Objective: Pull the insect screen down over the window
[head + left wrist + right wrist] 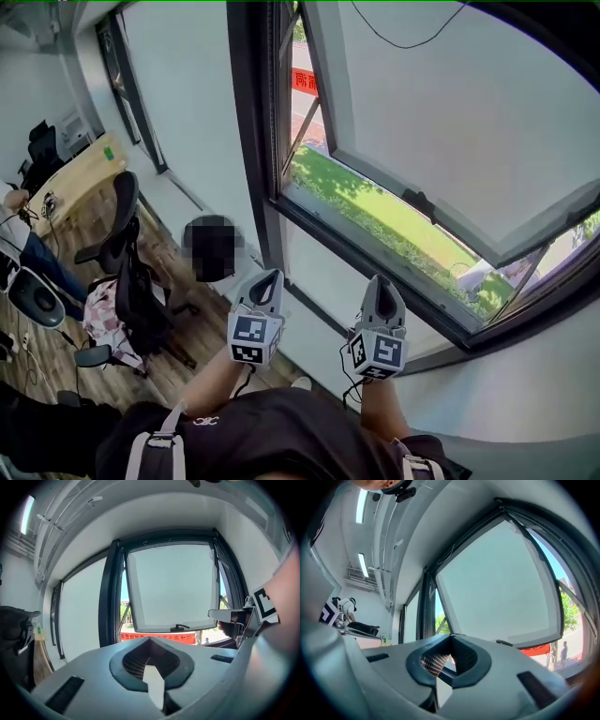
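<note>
A dark-framed window fills the wall ahead, its frosted sash swung outward with a black handle on its lower rail. No insect screen shows over the opening. My left gripper and right gripper are raised side by side below the sill, both shut with nothing between the jaws. In the left gripper view the left gripper points up at the sash, and the right gripper's marker cube shows beside it. The right gripper faces the sash too.
A black office chair with a pink bag stands at the left on the wooden floor. Farther back are a wooden desk and a seated person's arm. A dark cable hangs across the sash. Grass lies outside.
</note>
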`<state>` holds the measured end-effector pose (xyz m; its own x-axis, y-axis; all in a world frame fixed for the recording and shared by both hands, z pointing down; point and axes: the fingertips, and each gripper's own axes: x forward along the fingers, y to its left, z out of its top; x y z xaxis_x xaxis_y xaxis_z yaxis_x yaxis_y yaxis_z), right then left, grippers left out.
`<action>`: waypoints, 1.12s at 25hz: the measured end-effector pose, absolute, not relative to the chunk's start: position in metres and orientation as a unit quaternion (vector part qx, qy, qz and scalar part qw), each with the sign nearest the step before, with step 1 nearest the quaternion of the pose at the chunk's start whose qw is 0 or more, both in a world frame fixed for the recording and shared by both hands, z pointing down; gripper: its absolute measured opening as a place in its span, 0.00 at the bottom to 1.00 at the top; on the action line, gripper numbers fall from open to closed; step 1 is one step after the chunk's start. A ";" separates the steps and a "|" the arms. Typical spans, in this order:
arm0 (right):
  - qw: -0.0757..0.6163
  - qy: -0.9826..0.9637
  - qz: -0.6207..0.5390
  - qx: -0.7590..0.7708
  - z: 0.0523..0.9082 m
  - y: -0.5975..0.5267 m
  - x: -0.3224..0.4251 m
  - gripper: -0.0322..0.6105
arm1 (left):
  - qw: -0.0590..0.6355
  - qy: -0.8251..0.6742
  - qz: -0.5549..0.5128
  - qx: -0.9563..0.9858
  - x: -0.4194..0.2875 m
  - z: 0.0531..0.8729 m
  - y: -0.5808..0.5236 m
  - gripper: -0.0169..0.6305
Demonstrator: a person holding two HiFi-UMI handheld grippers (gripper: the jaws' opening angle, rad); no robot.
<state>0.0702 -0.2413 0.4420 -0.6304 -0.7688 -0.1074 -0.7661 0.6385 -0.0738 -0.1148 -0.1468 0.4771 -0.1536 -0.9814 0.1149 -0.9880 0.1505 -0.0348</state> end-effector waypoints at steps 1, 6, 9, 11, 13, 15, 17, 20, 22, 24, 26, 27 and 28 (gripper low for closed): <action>0.067 0.900 -0.010 -0.430 0.441 -0.252 0.069 0.06 | 0.029 -0.755 0.052 0.653 -0.118 0.475 -0.159 0.04; 0.057 0.890 -0.006 -0.453 0.439 -0.285 0.071 0.06 | 0.042 -0.746 0.047 0.663 -0.128 0.477 -0.203 0.05; 0.048 0.882 0.007 -0.469 0.438 -0.291 0.083 0.06 | 0.057 -0.734 0.045 0.675 -0.124 0.486 -0.222 0.04; 0.041 0.874 0.011 -0.484 0.439 -0.293 0.095 0.06 | 0.065 -0.721 0.045 0.688 -0.116 0.493 -0.235 0.05; 0.039 0.863 0.006 -0.504 0.442 -0.294 0.112 0.06 | 0.071 -0.704 0.046 0.705 -0.101 0.499 -0.246 0.04; 0.039 0.849 0.003 -0.526 0.443 -0.294 0.131 0.06 | 0.070 -0.685 0.045 0.724 -0.085 0.501 -0.258 0.04; 0.038 0.835 0.003 -0.549 0.443 -0.292 0.146 0.06 | 0.065 -0.663 0.046 0.744 -0.071 0.499 -0.269 0.04; 0.027 0.812 0.001 -0.583 0.448 -0.286 0.166 0.06 | 0.065 -0.630 0.051 0.772 -0.053 0.500 -0.278 0.04; 0.023 0.798 0.000 -0.602 0.450 -0.282 0.173 0.06 | 0.065 -0.610 0.055 0.788 -0.044 0.501 -0.285 0.04; 0.025 0.787 0.003 -0.617 0.449 -0.280 0.174 0.06 | 0.059 -0.595 0.055 0.800 -0.043 0.499 -0.291 0.04; 0.028 0.777 0.003 -0.629 0.449 -0.278 0.172 0.06 | 0.053 -0.582 0.052 0.809 -0.045 0.495 -0.298 0.04; 0.028 0.772 0.004 -0.635 0.449 -0.278 0.170 0.06 | 0.052 -0.577 0.052 0.814 -0.047 0.494 -0.302 0.04; 0.028 0.767 0.005 -0.641 0.449 -0.277 0.168 0.06 | 0.050 -0.572 0.051 0.817 -0.050 0.493 -0.305 0.04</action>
<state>0.1678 -0.2775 0.4494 -0.1772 -0.9829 -0.0492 -0.9835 0.1787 -0.0285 -0.0499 -0.3048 0.4932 0.3407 -0.9295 0.1410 -0.9398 -0.3410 0.0231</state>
